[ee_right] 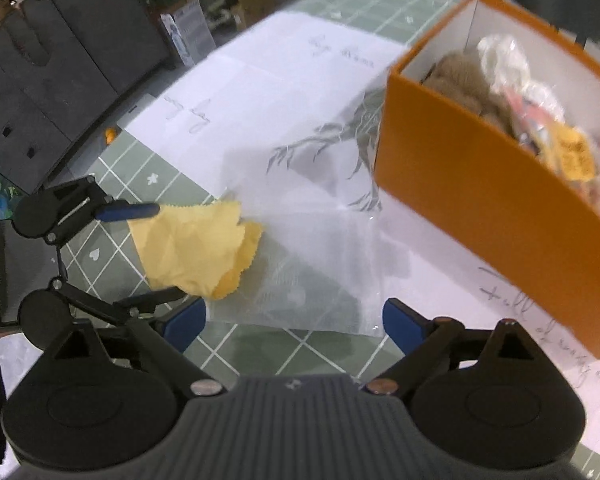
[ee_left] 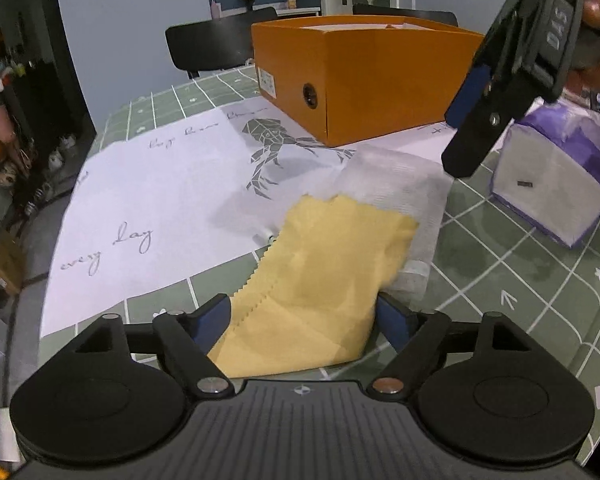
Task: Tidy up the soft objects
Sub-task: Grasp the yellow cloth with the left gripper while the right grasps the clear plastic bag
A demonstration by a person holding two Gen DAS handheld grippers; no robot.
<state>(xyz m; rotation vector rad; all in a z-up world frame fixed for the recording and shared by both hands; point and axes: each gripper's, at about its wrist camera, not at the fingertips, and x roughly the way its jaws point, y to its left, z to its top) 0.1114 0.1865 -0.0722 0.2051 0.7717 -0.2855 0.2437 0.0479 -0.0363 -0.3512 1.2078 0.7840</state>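
Green checked tablecloth (ee_left: pixel 500 248): orange box (ee_left: pixel 380 84) part-filled — near it, yellow cloth (ee_left: pixel 320 280) unpacked between my released left gripper (ee_left: pixel 304 320); right gripper (ee_right: pixel 294 320) released, empty.

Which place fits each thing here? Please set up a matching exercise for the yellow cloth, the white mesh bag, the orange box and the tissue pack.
Things:
1. yellow cloth
2. white mesh bag
3. orange box
4. tissue pack

Places:
A. holds soft items already
B. partly under the yellow cloth
C. between the left gripper's open fingers
D. alone on the green tablecloth, beside the box

Pairs: 1-C, 2-B, 3-A, 4-D
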